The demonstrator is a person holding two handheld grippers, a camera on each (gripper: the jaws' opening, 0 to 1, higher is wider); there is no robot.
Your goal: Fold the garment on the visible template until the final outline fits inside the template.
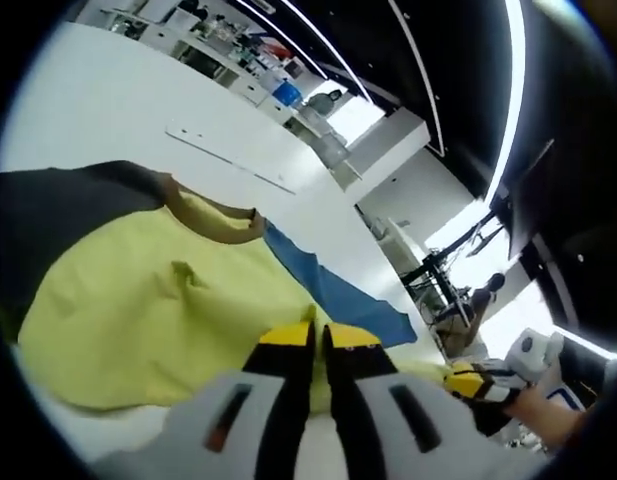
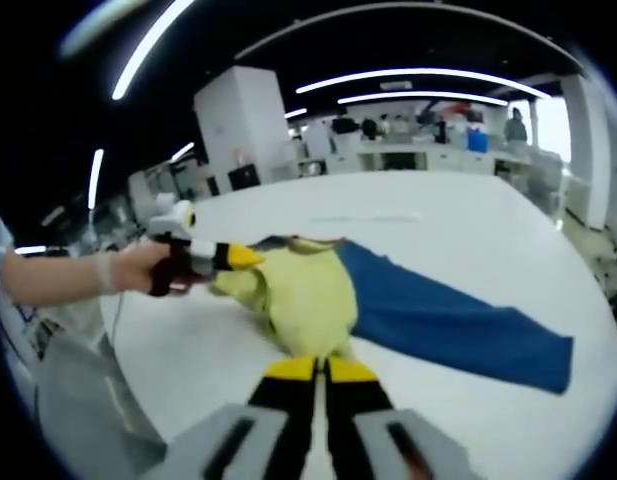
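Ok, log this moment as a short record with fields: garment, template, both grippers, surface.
garment: yellow garment with tan collar, bunched on the table
template: blue sheet lying flat, partly under the garment
left gripper: jaws shut on the garment's edge
right gripper: jaws shut on the garment's near edge
surface: white table

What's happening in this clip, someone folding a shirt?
Yes. A person is working a yellow T-shirt with two handheld claws on a white table, over a blue template sheet. The left claw is shut on one edge of the shirt, the right claw is shut on another, and the fabric is bunched between them. The shirt overlaps one end of the sheet, so the fold isn't finished.
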